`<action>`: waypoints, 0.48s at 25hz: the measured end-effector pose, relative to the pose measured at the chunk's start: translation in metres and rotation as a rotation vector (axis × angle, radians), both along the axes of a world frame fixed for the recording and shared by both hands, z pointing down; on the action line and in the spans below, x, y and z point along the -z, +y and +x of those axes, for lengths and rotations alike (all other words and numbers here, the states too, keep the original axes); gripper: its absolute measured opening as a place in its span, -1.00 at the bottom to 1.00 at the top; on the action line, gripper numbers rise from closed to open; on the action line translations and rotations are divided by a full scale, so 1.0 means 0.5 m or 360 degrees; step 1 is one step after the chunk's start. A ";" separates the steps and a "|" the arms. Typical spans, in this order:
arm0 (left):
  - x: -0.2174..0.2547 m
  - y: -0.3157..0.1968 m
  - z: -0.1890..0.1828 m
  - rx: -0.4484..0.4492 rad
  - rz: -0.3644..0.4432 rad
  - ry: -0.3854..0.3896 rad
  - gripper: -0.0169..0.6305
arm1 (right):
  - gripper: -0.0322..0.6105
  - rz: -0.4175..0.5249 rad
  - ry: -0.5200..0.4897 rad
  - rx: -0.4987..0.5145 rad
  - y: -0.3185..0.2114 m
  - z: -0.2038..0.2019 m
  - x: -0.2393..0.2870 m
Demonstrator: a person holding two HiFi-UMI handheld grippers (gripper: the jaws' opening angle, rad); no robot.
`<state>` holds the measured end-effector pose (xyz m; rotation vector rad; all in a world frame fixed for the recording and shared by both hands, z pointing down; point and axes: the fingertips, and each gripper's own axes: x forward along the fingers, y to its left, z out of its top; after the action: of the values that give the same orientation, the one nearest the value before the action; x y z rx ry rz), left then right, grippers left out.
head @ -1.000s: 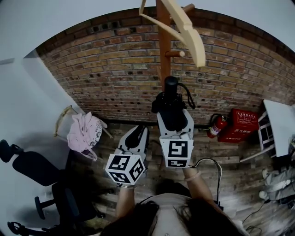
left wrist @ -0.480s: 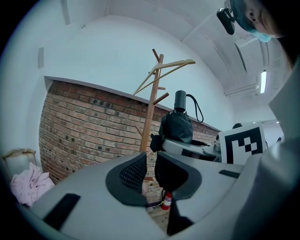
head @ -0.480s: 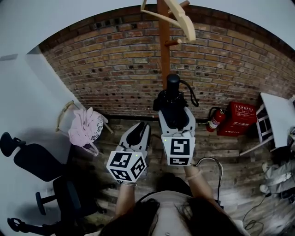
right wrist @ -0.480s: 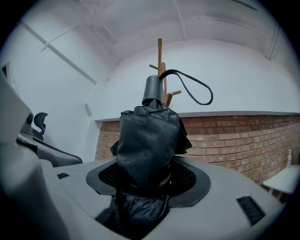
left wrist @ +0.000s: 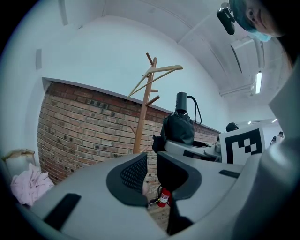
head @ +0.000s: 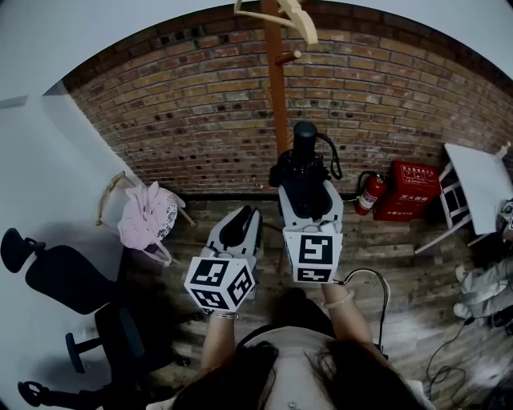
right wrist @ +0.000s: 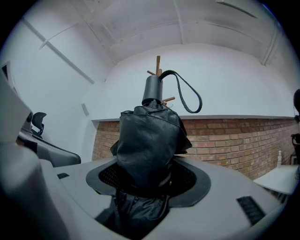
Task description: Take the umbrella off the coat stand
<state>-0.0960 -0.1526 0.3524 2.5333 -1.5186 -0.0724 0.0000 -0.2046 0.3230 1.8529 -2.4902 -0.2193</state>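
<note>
A folded black umbrella (head: 302,170) with a black handle (head: 304,136) and wrist loop stands upright between the jaws of my right gripper (head: 303,187), which is shut on its fabric body (right wrist: 147,145). The umbrella hangs clear of the wooden coat stand (head: 275,88), which rises behind it against the brick wall. In the left gripper view the umbrella (left wrist: 178,127) shows to the right of the stand (left wrist: 146,103). My left gripper (head: 239,227) sits beside the right one, lower and to its left. Its jaws (left wrist: 151,171) are nearly together with only a slit, and hold nothing.
A wooden hanger (head: 280,14) sits on the stand's top pegs. A pink cloth (head: 148,224) lies on a seat at left, near a black office chair (head: 56,284). At right are a fire extinguisher (head: 366,194), a red box (head: 417,190) and a white table (head: 481,180).
Both grippers and the umbrella have drawn back from the coat stand, whose top and hanger now look smaller and higher in the head view. The grip on the umbrella is unchanged.
</note>
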 end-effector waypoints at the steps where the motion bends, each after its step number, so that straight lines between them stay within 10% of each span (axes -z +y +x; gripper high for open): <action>1: 0.000 0.007 0.002 -0.0004 0.0001 -0.0003 -0.75 | 0.05 0.0001 0.0002 -0.0008 0.008 0.002 -0.001; 12: -0.007 0.091 -0.006 -0.0030 0.0023 -0.0006 -0.75 | 0.05 0.0006 0.0013 -0.0071 0.098 0.009 -0.011</action>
<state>-0.0988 -0.1071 0.3559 2.5603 -1.5006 -0.0760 0.0043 -0.1555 0.3284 1.9030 -2.4420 -0.2299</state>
